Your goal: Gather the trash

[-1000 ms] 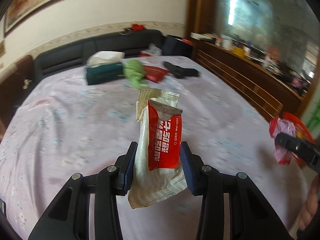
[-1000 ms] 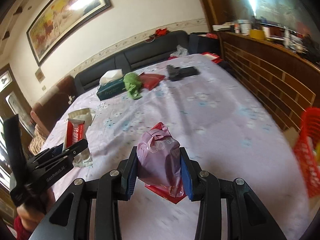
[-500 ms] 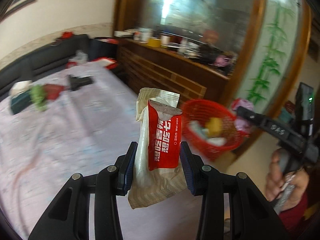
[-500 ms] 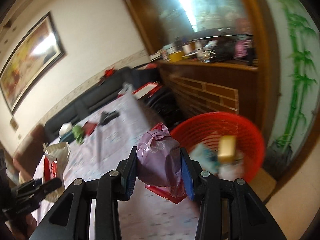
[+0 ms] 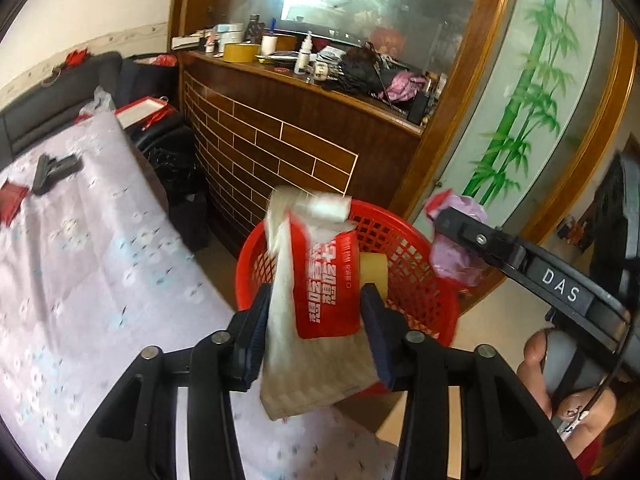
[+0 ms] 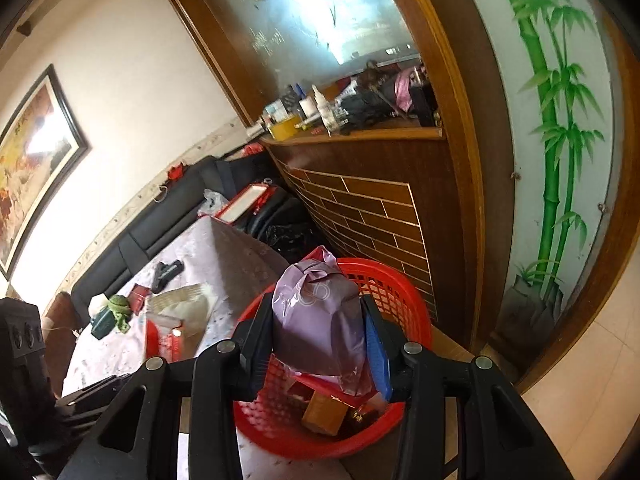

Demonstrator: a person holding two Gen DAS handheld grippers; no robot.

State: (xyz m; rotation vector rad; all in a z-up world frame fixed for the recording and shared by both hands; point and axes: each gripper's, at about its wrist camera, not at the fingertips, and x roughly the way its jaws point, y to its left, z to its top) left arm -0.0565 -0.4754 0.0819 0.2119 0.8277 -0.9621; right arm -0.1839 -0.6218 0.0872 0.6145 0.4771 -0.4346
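Now the left hand-held gripper (image 5: 316, 336) carries a red-and-white wet-wipe packet (image 5: 320, 300) upright between jaws that have just been opening; the packet's right edge looks free of the pad, so the grip seems loosening. Just ahead and below sits the red basket (image 5: 416, 280), beside the bed (image 5: 80, 260). To its right, the right hand-held gripper (image 6: 320, 344), nearer and directly over the basket, likewise has been opening around a purple plastic bag (image 6: 316, 320) standing upright; a drop looks imminent.
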